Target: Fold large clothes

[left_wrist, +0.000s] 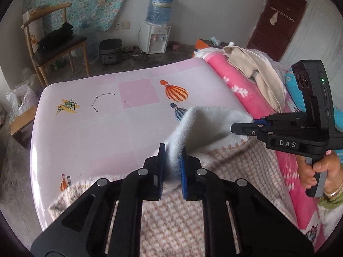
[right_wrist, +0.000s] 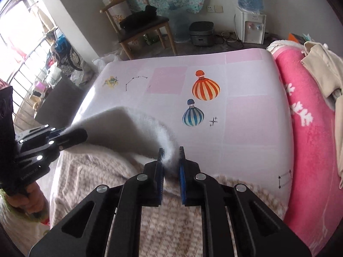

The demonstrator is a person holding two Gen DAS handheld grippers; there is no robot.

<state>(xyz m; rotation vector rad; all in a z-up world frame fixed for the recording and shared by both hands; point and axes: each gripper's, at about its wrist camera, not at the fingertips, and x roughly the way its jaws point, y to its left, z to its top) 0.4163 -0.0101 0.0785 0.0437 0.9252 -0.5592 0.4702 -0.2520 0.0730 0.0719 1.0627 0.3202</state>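
Left gripper (left_wrist: 172, 162) and right gripper (right_wrist: 171, 163) each clamped on white fleecy edge of beige checked fluffy garment (left_wrist: 171, 218), lifted over pink balloon-print surface (left_wrist: 90, 128) at 12 o'clock.

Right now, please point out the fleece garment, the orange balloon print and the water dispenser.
fleece garment (left_wrist: 199, 117), left wrist view, raised white lining.
orange balloon print (right_wrist: 205, 90), right wrist view, striped balloon body.
water dispenser (left_wrist: 153, 39), left wrist view, white front.
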